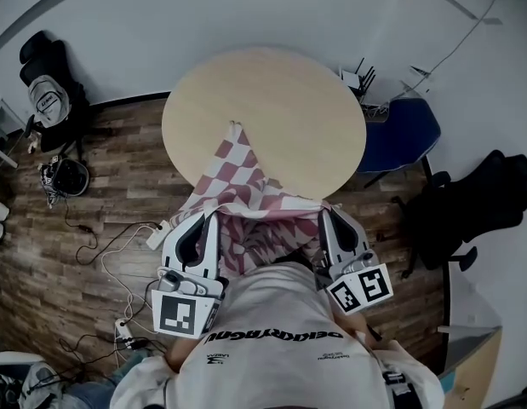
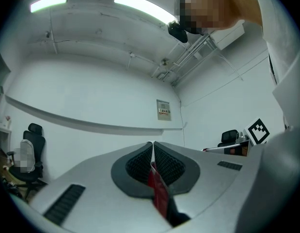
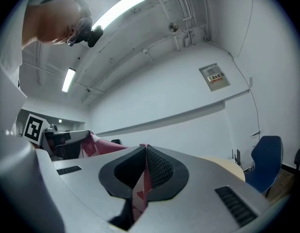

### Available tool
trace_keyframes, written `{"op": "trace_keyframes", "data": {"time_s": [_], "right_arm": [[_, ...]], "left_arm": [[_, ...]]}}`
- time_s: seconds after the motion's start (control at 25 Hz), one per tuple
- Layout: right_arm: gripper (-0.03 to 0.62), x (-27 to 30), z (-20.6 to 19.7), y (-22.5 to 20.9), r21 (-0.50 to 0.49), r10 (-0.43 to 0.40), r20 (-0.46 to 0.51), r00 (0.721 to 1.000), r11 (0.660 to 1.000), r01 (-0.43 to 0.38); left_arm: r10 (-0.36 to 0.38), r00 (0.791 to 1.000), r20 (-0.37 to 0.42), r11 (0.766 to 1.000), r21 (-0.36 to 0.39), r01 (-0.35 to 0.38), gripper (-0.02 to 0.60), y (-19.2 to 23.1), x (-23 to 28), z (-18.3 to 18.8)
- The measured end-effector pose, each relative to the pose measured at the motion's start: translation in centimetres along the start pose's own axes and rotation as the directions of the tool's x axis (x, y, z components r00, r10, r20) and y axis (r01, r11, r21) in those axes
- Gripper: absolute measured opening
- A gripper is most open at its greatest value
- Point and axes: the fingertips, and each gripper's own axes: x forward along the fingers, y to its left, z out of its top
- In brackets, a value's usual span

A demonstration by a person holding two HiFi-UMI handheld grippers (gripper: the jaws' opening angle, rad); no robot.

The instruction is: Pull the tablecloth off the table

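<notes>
Tablecloth (image 1: 243, 180), red-and-white checked, lies mostly off the round table (image 1: 272, 92). Only a narrowing tongue rests on the near part of the wooden top, with its far corner ending about the middle. The rest bunches over the near edge and hangs toward the person (image 1: 280, 348). The left gripper (image 1: 212, 220) is pressed together on a fold of the cloth, and its own view shows red fabric pinched between the ribbed pads (image 2: 137, 164). The right gripper (image 1: 325, 214) is clamped the same way, with a checked strip caught between its pads (image 3: 159, 171). The two stand side by side just off the table's near edge, and the cloth is gathered between them. The step in hand looks like the last draw — sliding the remaining tongue clear of the top. To do it well, both grips should hold firm. The hands should travel back together at matching height, so the cloth comes straight and does not skew to one side. Lifting the held edge a little above the rim would let the fabric glide over it rather than drag. A smooth pull suits this thin cloth better than a jerk, which could tug it out of the pads. The loose hanging part should be kept up — cables (image 1: 118, 245) lie on the floor at the left.
</notes>
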Motion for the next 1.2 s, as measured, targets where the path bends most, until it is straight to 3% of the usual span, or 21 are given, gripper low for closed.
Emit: {"op": "trace_keyframes", "data": {"time_s": [0.16, 0.28, 1.2], "right_arm": [[0.035, 0.7, -1.8, -0.7, 0.009, -0.030, -0.051, 0.998, 1.000, 0.030], [0.035, 1.2, -3.2, -1.2, 0.015, -0.043, -0.090, 0.995, 0.999, 0.044], [0.035, 1.2, -6.1, -2.4, 0.031, -0.113, -0.134, 0.984, 0.992, 0.119]], "left_arm": [[-0.007, 0.999, -0.036, 1.000, -0.022, 0.006, 0.015, 0.0, 0.9, -1.3], [-0.012, 0.994, -0.112, 1.000, -0.029, 0.008, 0.015, 0.0, 1.2, -3.4], [-0.010, 0.986, -0.169, 1.000, -0.004, 0.009, 0.015, 0.0, 1.4, -7.5]]}}
